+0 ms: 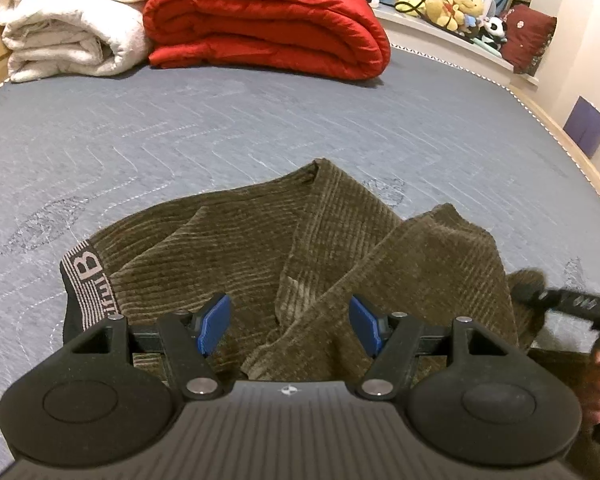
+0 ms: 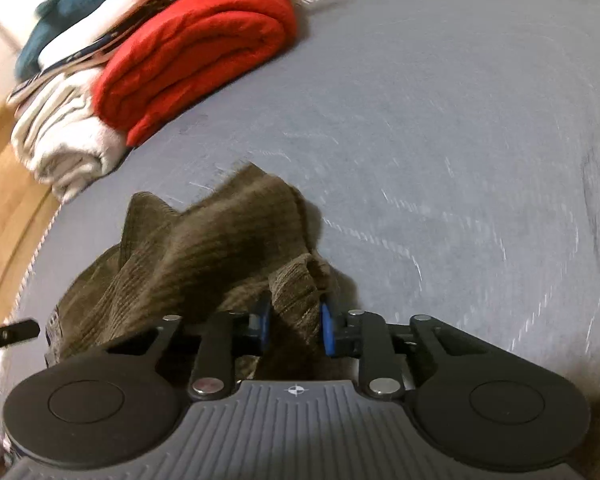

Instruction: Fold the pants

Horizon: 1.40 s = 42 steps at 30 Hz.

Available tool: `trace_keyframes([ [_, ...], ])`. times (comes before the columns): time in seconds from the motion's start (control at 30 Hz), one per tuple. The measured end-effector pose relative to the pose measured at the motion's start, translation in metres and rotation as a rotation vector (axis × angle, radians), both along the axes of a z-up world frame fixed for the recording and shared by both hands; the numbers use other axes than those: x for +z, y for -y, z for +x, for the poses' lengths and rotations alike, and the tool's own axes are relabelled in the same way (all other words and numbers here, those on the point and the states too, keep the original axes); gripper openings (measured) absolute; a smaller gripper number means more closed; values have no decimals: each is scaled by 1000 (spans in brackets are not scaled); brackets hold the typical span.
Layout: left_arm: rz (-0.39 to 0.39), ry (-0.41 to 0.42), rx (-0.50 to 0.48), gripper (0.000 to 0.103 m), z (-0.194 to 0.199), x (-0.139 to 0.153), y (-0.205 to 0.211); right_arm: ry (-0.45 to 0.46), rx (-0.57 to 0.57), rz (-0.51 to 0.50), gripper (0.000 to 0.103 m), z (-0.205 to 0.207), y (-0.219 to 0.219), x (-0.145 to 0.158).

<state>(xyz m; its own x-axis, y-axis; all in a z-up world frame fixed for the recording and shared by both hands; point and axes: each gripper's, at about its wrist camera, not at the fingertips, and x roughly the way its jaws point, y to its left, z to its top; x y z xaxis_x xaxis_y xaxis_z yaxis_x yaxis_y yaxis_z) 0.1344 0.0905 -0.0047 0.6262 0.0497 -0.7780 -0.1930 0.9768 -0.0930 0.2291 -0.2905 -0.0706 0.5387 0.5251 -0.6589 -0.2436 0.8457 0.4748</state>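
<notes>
Left tool (image 1: 290, 326) & right tool (image 2: 294, 326): black linkages, blue pads, silver screws, ribbed grey housing w/ crosshair mark.

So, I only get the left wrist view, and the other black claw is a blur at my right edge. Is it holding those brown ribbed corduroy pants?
Observer: Yes. The right wrist view shows the right gripper pinching a raised fold of the brown corduroy pants between its blue pads.
Operator: Which part?
Observer: The heap's right-hand end, beside the grey quilted mattress.
Operator: What's above the folded white blanket?
Observer: A teal cloth tops the stack on that white blanket.
</notes>
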Motion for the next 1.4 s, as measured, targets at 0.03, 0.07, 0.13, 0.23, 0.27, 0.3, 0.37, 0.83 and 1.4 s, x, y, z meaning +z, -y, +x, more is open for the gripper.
trace_keyframes([
  [0.03, 3, 1, 3, 71, 0, 1, 1, 24, 6, 4, 23, 0, 2, 8],
  [0.07, 8, 5, 9, 71, 1, 1, 0, 41, 7, 18, 23, 0, 3, 16],
  [0.13, 17, 15, 26, 71, 2, 4, -3, 78, -3, 52, 22, 0, 7, 37],
  [0.23, 28, 47, 57, 71, 3, 10, -7, 149, 4, 118, 22, -4, 16, 79],
  [0.27, 29, 62, 64, 71, 3, 13, -8, 174, 13, 131, 22, -5, 19, 92],
  [0.3, 31, 80, 69, 71, 2, 15, -7, 202, 38, 144, 22, -7, 22, 107],
  [0.37, 39, 117, 71, 71, 2, 20, -6, 263, 58, 141, 22, -7, 29, 128],
  [0.83, -6, 206, -264, 72, 10, -2, 63, 121, -1007, 150, 28, 8, 311, 28],
  [1.4, 170, 12, -451, 19, 60, -77, 101, 70, -770, 131, 20, 48, 330, 7],
])
